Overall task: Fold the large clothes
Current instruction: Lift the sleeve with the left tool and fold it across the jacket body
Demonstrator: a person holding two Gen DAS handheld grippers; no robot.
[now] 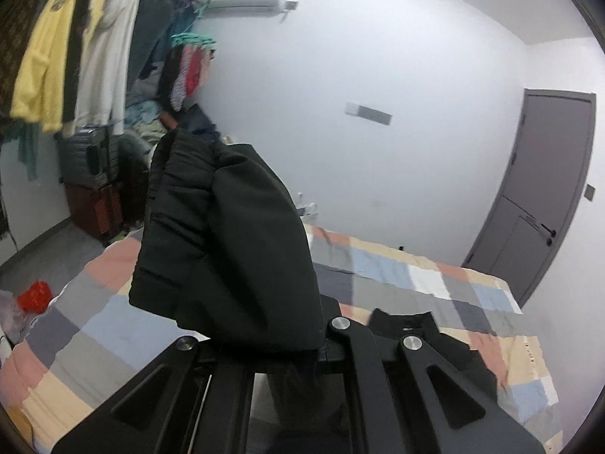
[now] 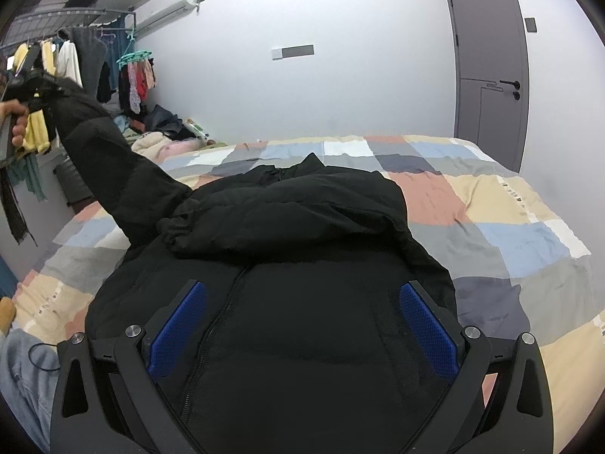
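A black padded jacket lies on the checked bedspread, near the bed's front edge. The left gripper is clamped on its sleeve, held up beyond the bed's left edge. The right gripper hovers over the jacket's front, jaws spread wide, gripping nothing.

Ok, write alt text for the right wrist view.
A black jacket lies on a checked bedspread, its sleeve lifted up to the left by the left gripper. The right gripper hovers above the jacket, jaws open.

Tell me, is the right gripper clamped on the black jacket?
No, the right gripper stands wide open above the black jacket, its blue pads apart and pinching nothing.
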